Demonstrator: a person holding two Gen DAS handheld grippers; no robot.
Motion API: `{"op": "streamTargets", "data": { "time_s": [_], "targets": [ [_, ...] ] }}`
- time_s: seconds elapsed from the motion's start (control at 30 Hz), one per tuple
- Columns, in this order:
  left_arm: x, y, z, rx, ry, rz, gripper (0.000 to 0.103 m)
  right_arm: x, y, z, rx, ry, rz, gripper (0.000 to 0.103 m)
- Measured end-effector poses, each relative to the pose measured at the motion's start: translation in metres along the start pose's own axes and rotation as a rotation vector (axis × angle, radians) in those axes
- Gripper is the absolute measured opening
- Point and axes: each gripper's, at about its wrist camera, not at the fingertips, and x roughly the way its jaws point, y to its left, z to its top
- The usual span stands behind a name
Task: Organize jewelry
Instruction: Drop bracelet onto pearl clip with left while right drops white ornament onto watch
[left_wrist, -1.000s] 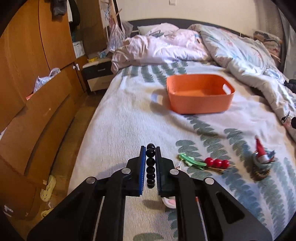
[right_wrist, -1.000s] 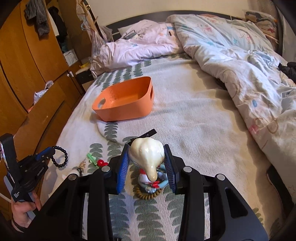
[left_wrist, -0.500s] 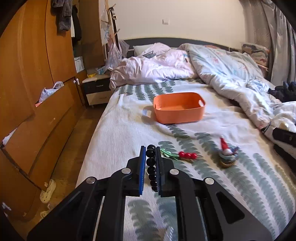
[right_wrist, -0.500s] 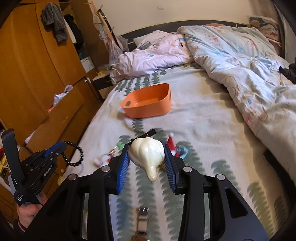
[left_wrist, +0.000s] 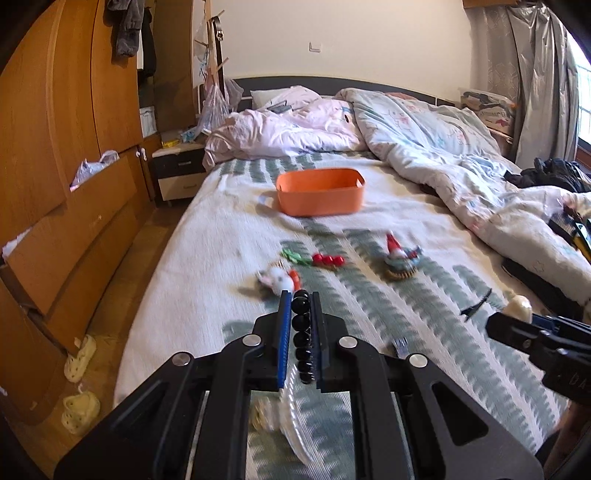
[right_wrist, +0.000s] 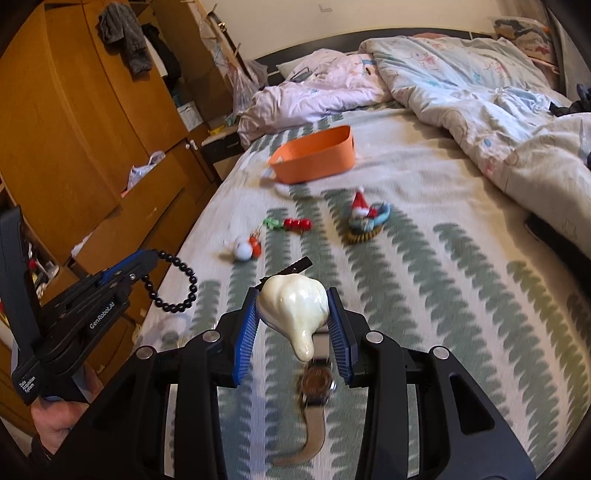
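Note:
My left gripper (left_wrist: 300, 302) is shut on a black bead bracelet (left_wrist: 301, 334), which hangs as a loop in the right wrist view (right_wrist: 176, 281). My right gripper (right_wrist: 291, 295) is shut on a cream shell-shaped piece (right_wrist: 295, 308), held above the bed. The orange basket (left_wrist: 320, 191) stands far up the bed, also in the right wrist view (right_wrist: 314, 155). On the bedspread lie a red bead piece (left_wrist: 328, 259), a green clip (left_wrist: 294, 256), a Santa ornament on a ring (left_wrist: 400, 258), a white-and-orange trinket (left_wrist: 279, 279), a black hair clip (left_wrist: 475, 307) and a wristwatch (right_wrist: 316, 387).
A rumpled duvet (left_wrist: 443, 158) and pillows cover the bed's far and right side. A wooden wardrobe (left_wrist: 62, 147) with open drawers lines the left wall, with a nightstand (left_wrist: 179, 171) beyond. Small shoes (left_wrist: 79, 384) lie on the floor at the left.
Both grippers have pulled back toward the bed's foot and risen, holding their pieces. The basket and trinkets look farther away. A watch and hair clip have come into view.

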Motion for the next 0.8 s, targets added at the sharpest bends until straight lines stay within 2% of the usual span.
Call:
{"op": "streamTargets", "data": {
  "time_s": [0.13, 0.37, 0.8],
  "targets": [
    [0.001, -0.005, -0.022, 0.012, 0.027, -0.003, 0.011, 0.004, 0.005, -0.018, -0.016, 0.029, -0.002, 0.037],
    [0.008, -0.009, -0.045, 0.041, 0.058, 0.019, 0.011, 0.017, 0.006, -0.031, -0.041, 0.061, -0.032, 0.037],
    [0.02, -0.001, -0.056, 0.033, 0.109, 0.048, 0.011, 0.041, 0.0, -0.041, -0.041, 0.136, -0.067, 0.038]
  ]
}}
